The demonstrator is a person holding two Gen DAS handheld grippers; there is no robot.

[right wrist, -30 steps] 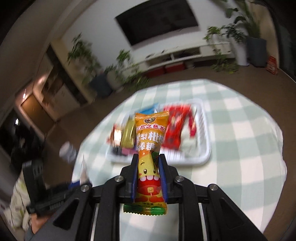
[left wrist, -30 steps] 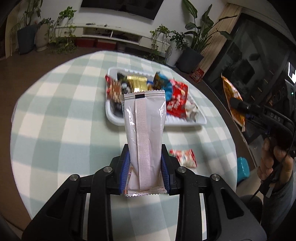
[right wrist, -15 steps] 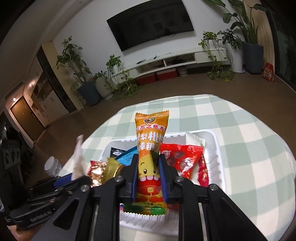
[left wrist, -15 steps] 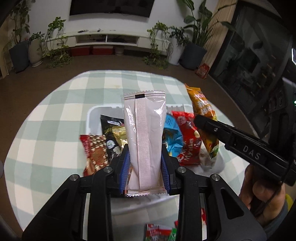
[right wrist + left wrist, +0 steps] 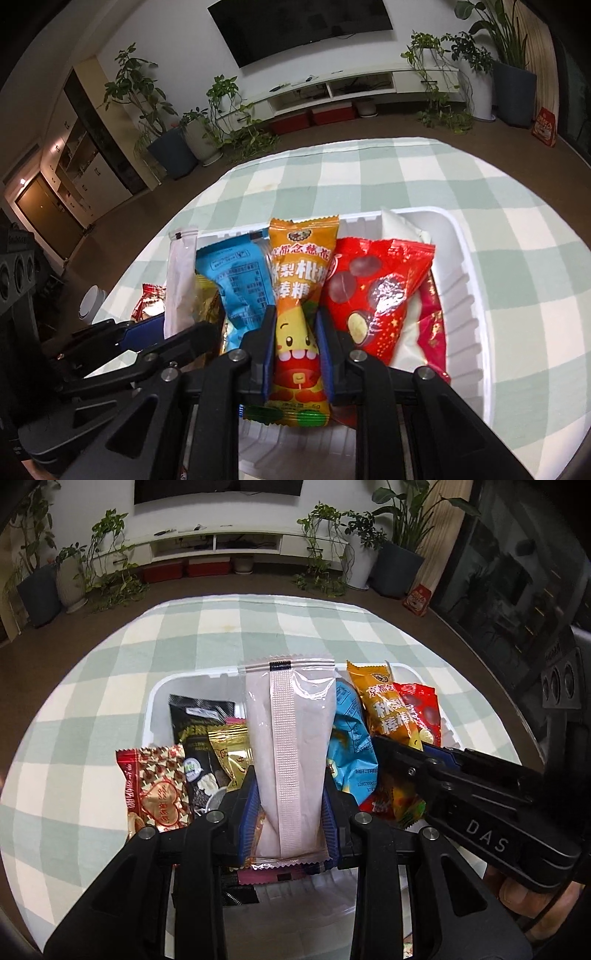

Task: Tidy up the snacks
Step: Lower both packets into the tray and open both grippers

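Left gripper (image 5: 288, 812) clamps a light, crinkly pale-pink foil packet (image 5: 291, 746) low down; right gripper (image 5: 295, 339) pinches a soft orange candy wrapper (image 5: 299, 291), above the white plastic tray's (image 5: 469, 280) near edge.

Tray (image 5: 159, 701): we see its near rim only in part, behind the fingers (image 5: 248, 812).
Blue packet (image 5: 240, 284): lower end hidden behind the right gripper (image 5: 295, 347).
Small print: we cannot read it.
Table (image 5: 110, 664): near side cut off.
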